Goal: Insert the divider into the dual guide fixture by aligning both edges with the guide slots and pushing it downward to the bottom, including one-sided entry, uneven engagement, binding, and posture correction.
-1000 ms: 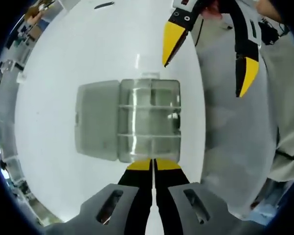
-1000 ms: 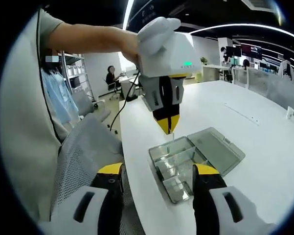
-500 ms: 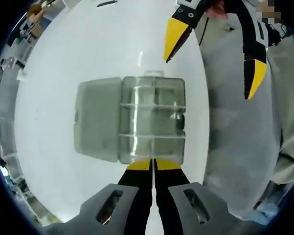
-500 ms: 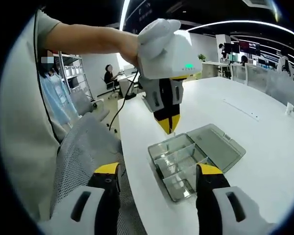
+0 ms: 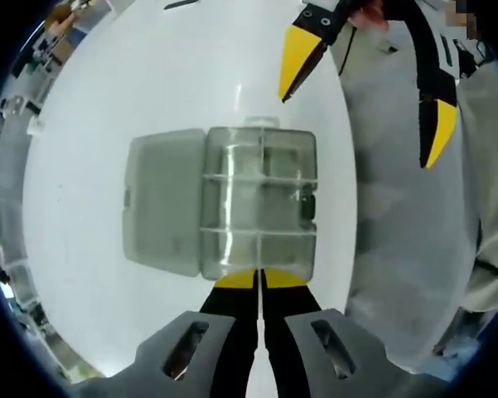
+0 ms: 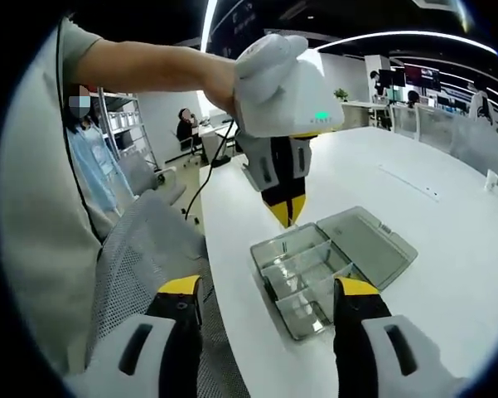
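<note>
White counter (image 6: 447, 274) in an open office carries the clear compartment box (image 5: 257, 203), its lid (image 5: 161, 203) folded flat beside it. My left gripper (image 5: 259, 280) hangs straight above the box's near wall, jaws pinched nearly together; I judge a clear divider is held edge-on between them, too thin to be sure. Its long axis would run along the box's short cross slots, pointing down. My right gripper (image 6: 267, 300) waits off the counter edge, jaws wide and empty, farther from the box than the left.
</note>
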